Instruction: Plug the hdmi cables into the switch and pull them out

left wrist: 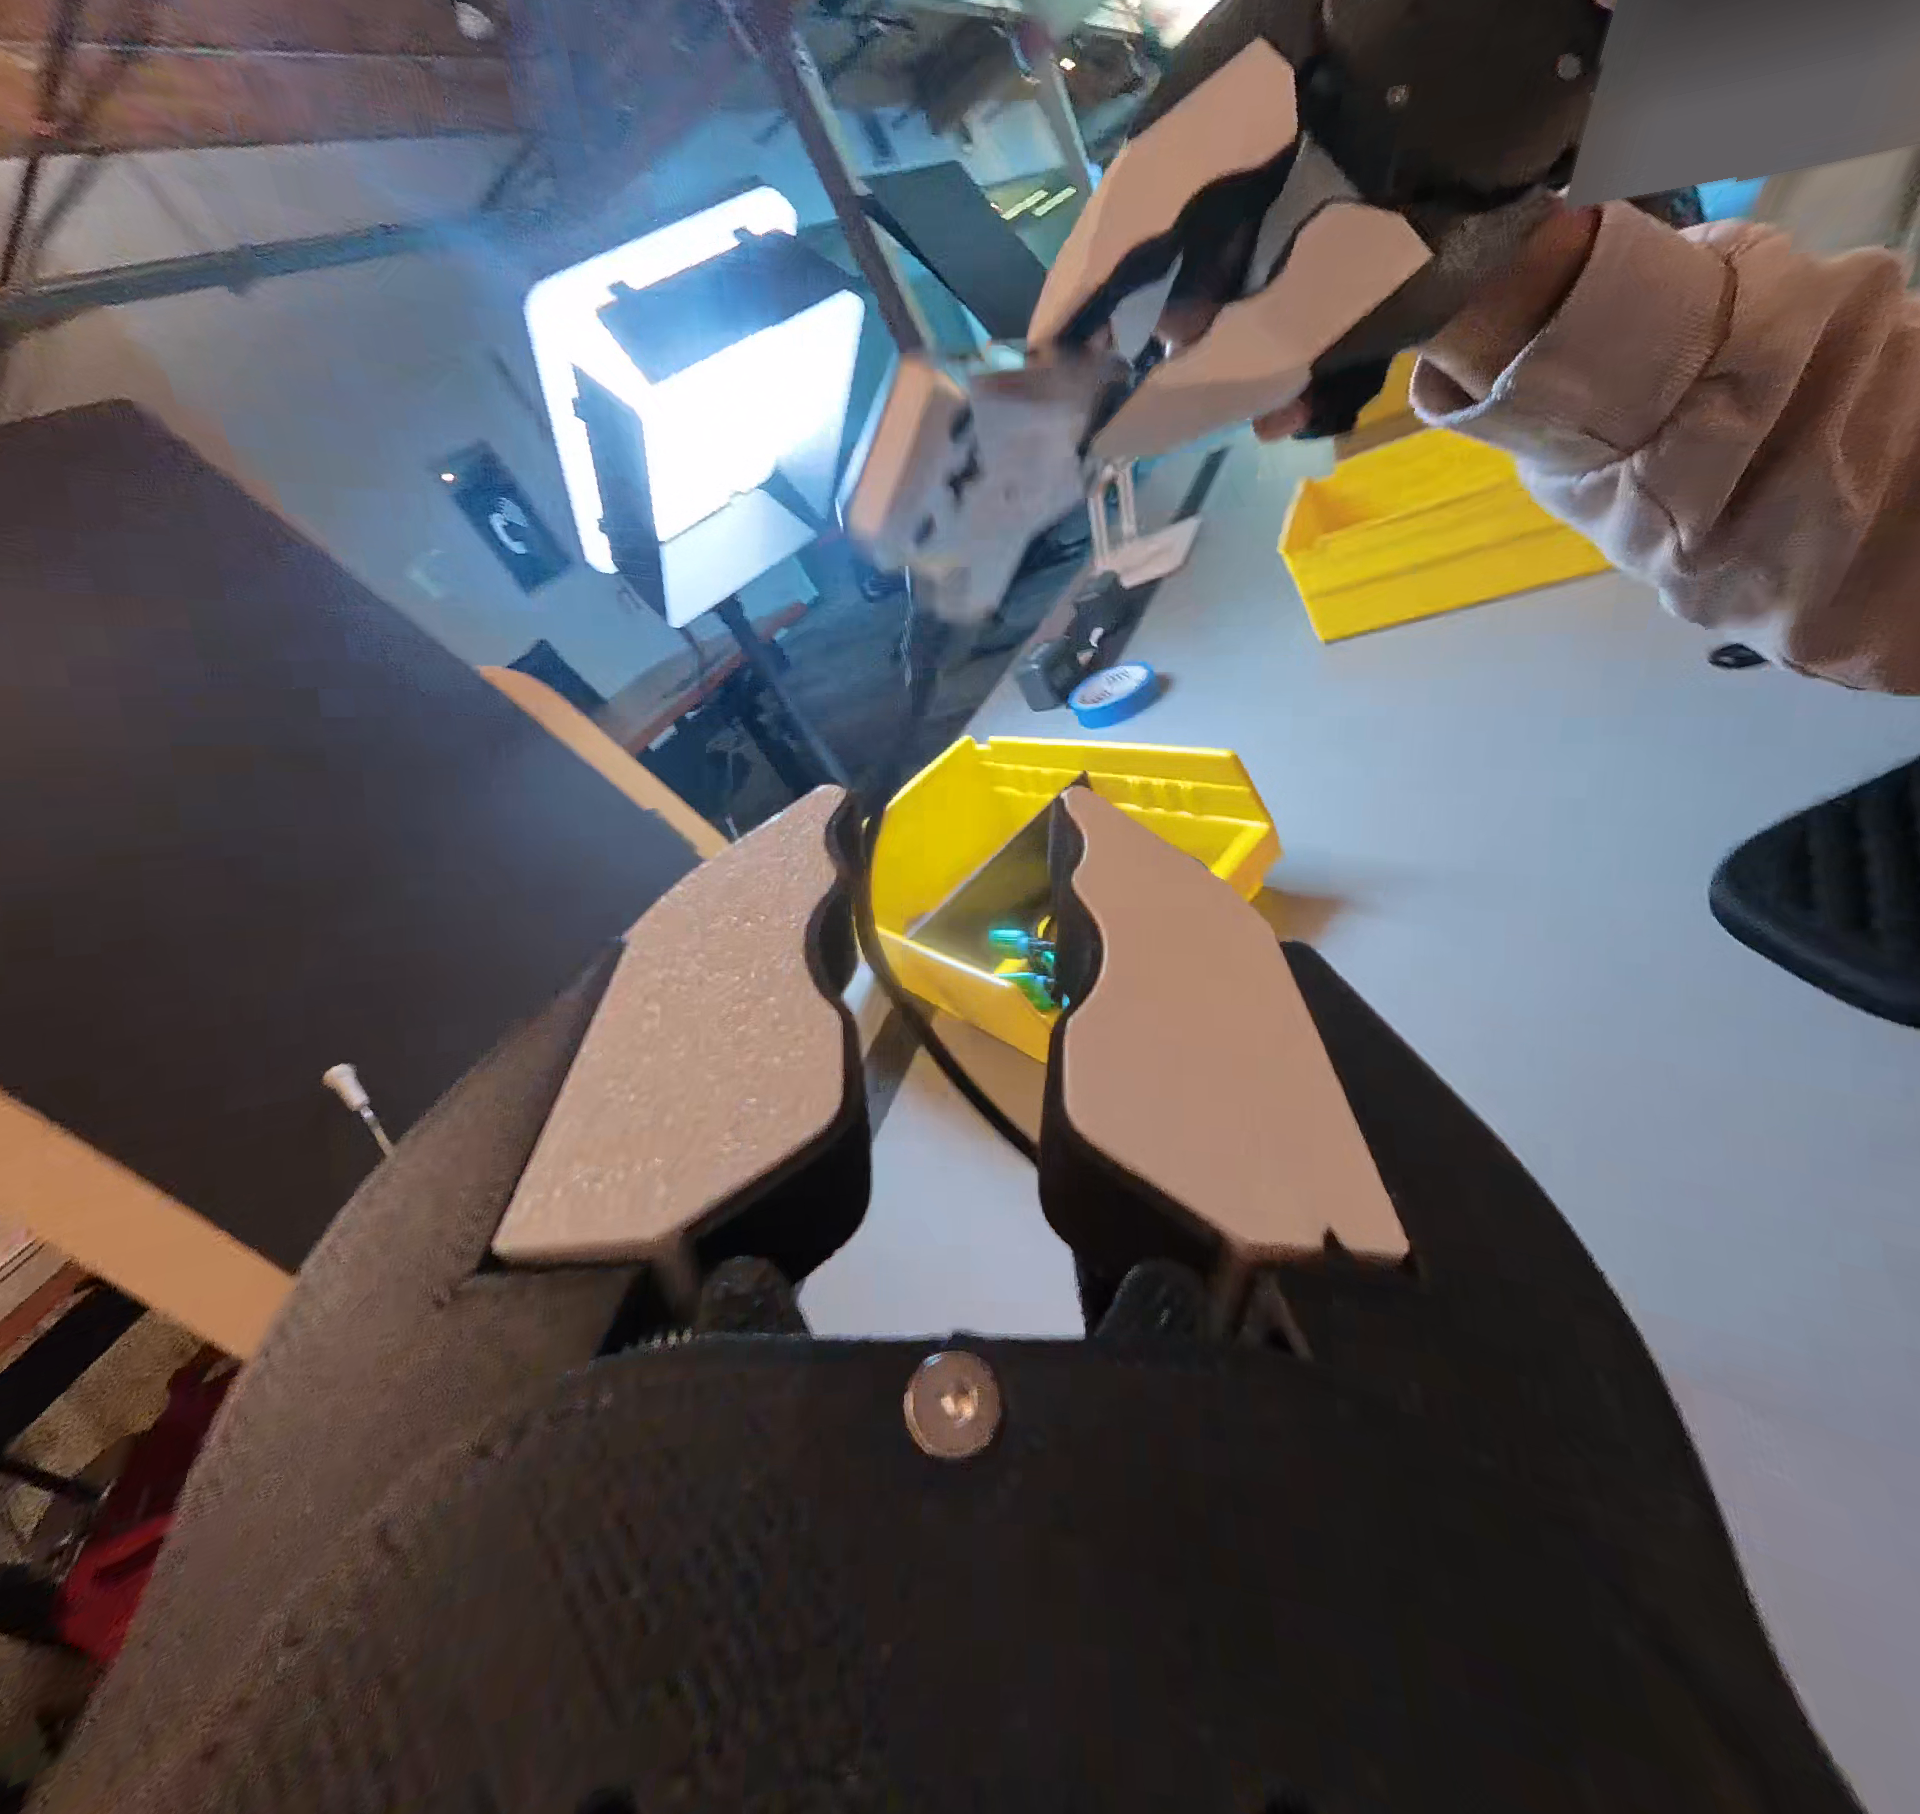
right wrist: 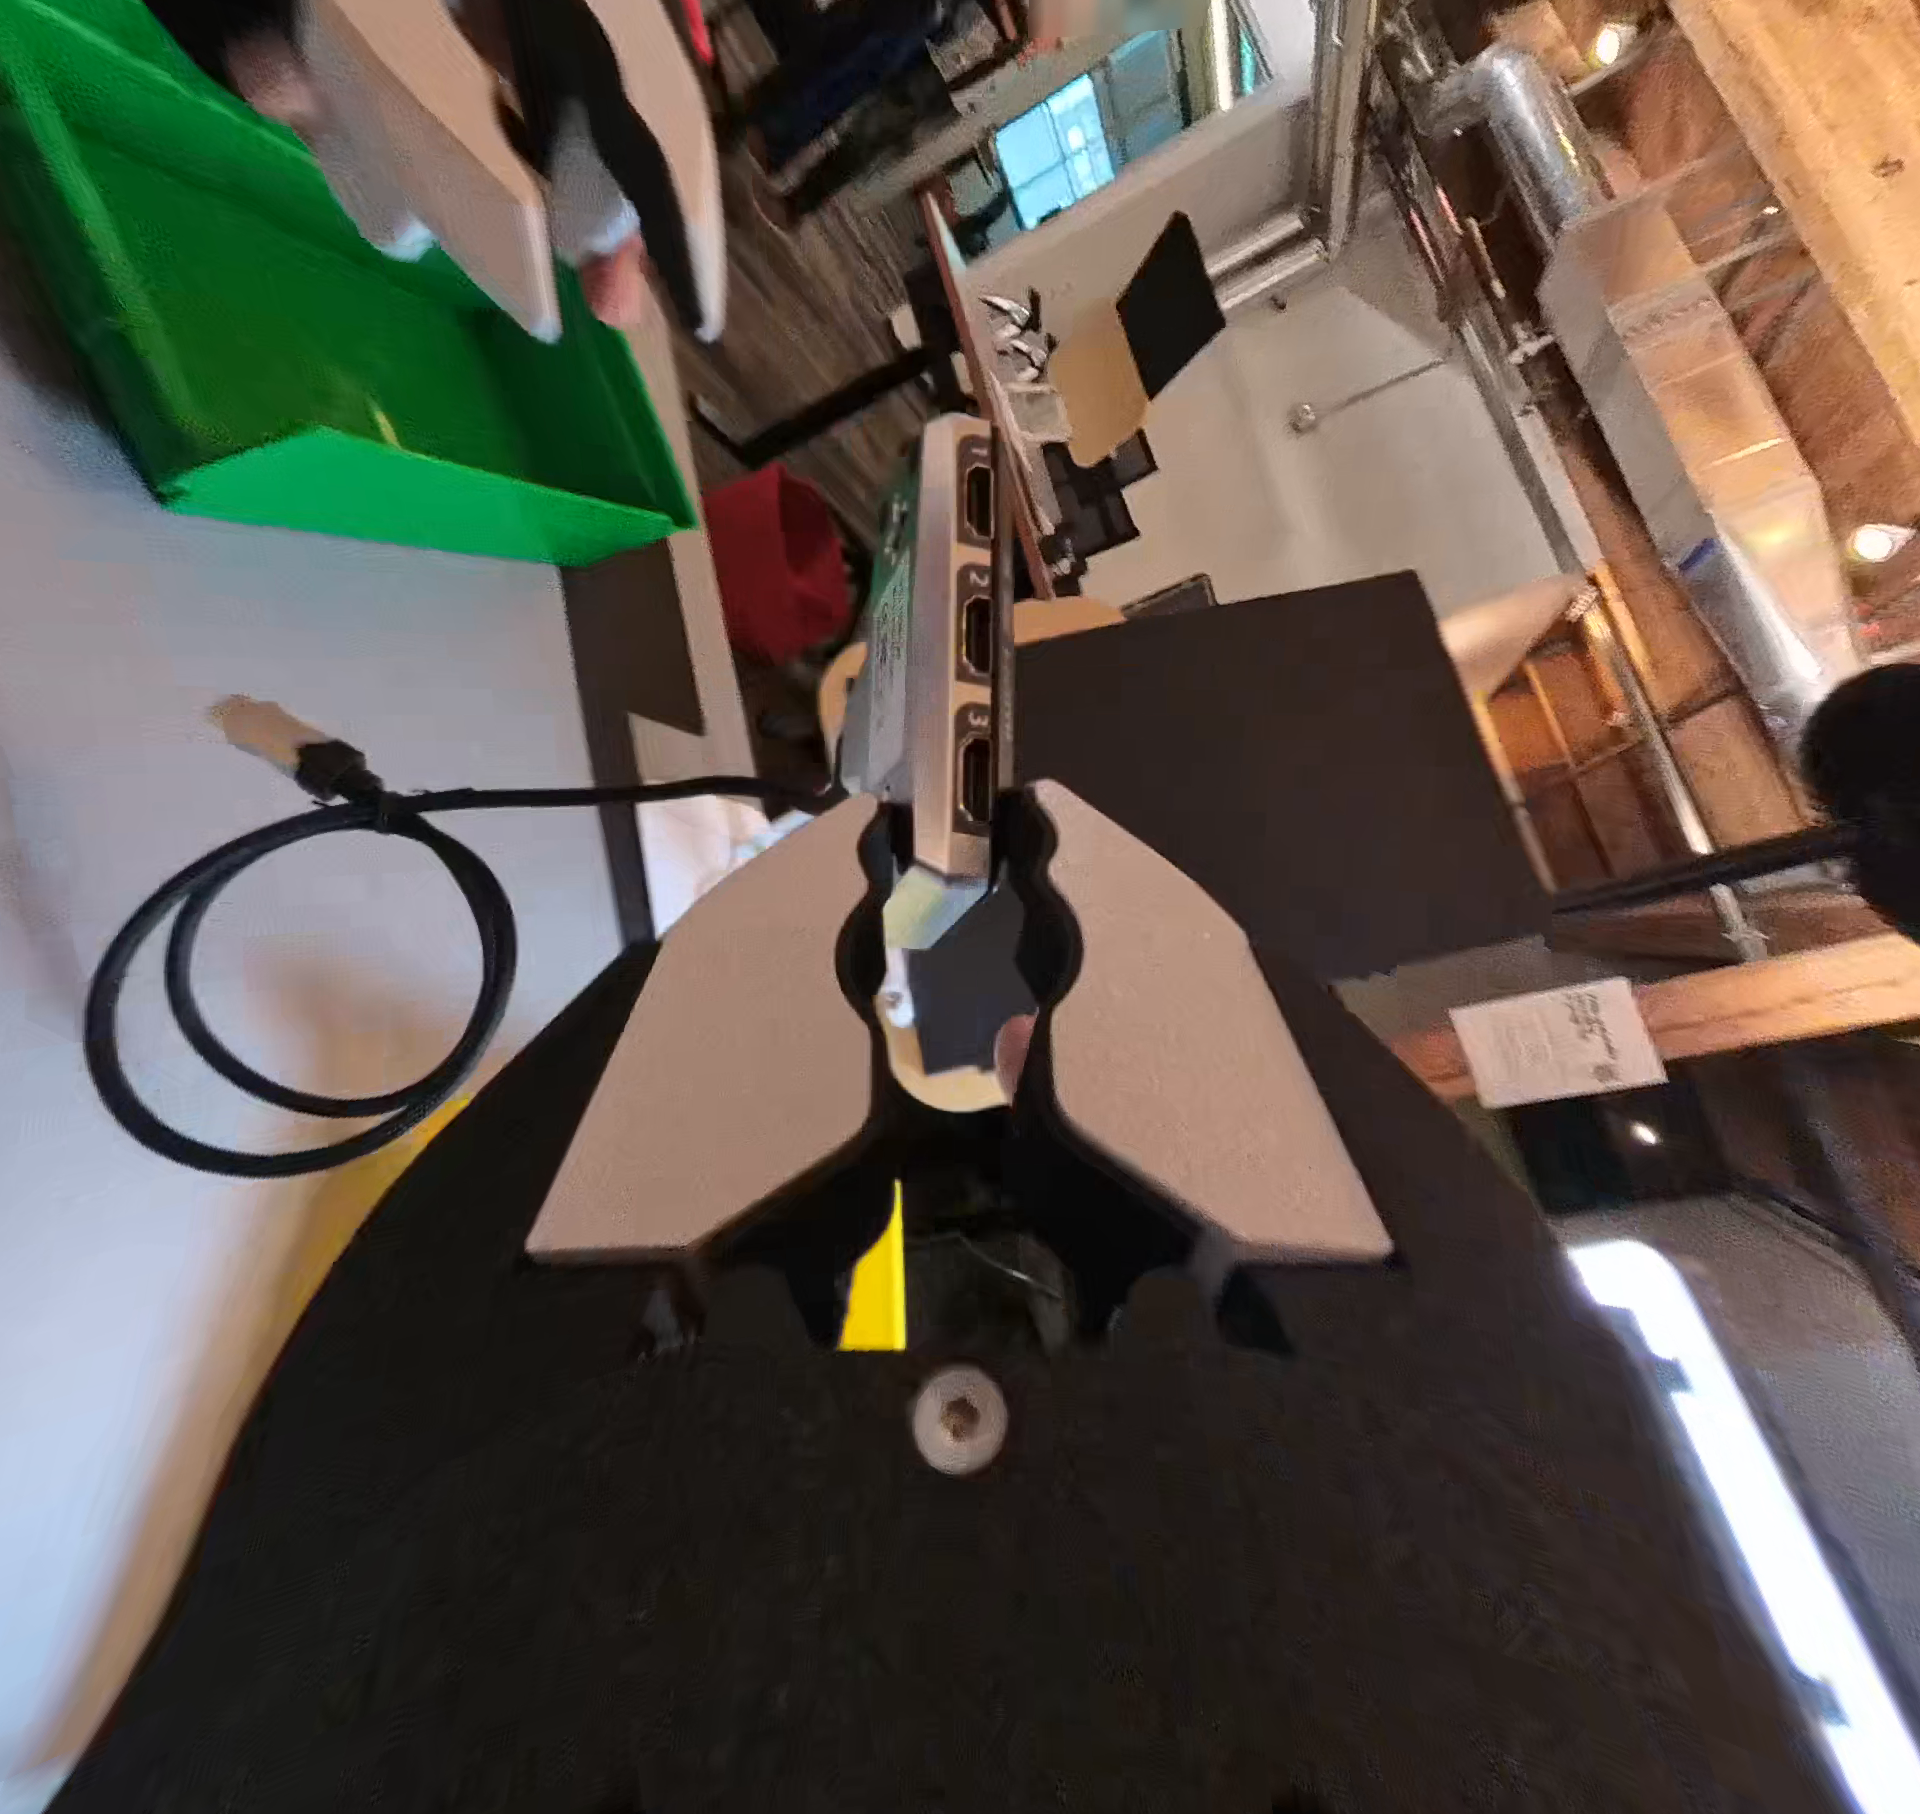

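My right gripper (right wrist: 951,819) is shut on the end of a silver HDMI switch (right wrist: 961,621) and holds it in the air. Three ports on the switch's visible edge are empty. A black HDMI cable (right wrist: 582,793) runs from behind the switch to a coil on the white table; its free plug (right wrist: 255,725) lies there. My left gripper (left wrist: 951,808) is open and empty below the switch (left wrist: 935,476). The cable (left wrist: 935,1047) shows through its gap. The right gripper (left wrist: 1081,393) appears upper right. The left gripper (right wrist: 629,330) appears open, upper left.
A yellow bin (left wrist: 1122,762) holding small green parts sits on the white table (left wrist: 1455,985) just past my left fingers. A second yellow bin (left wrist: 1434,538) and blue tape roll (left wrist: 1117,694) lie farther off. A green bin (right wrist: 312,362) is left. A bright studio light (left wrist: 707,382) stands beyond. Across from one pair of fingers to the other is roughly 15 centimeters.
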A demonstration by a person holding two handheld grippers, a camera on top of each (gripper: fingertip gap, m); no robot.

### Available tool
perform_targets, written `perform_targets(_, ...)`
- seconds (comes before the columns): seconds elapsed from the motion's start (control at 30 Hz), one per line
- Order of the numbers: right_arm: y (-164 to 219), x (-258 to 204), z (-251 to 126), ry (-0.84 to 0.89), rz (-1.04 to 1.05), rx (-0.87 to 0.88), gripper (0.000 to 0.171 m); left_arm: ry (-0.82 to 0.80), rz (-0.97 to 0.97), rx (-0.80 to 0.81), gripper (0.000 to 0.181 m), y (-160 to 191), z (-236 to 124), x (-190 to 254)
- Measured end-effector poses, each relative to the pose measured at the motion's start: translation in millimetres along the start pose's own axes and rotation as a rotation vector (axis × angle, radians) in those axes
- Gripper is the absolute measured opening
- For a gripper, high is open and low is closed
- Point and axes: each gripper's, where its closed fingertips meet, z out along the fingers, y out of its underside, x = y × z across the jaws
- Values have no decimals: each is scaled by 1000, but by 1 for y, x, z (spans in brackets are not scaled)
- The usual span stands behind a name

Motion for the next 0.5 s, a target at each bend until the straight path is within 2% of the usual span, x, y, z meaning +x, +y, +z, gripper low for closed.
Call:
perform_targets(0.13,36,70,2,161,-128,-205,21,-49,-14,26,37,-6,-13,-14)
perform_targets(0.27,95,114,13,285,-194,-403,22,-50,-14,23,38,-6,-15,-14)
perform_targets(0.4,165,105,31,332,-190,-507,21,-47,-14,9,40,-3,-14,-14)
perform_targets(0.5,226,64,43,260,-73,-560,21,-45,-27,1,42,-1,-14,-16)
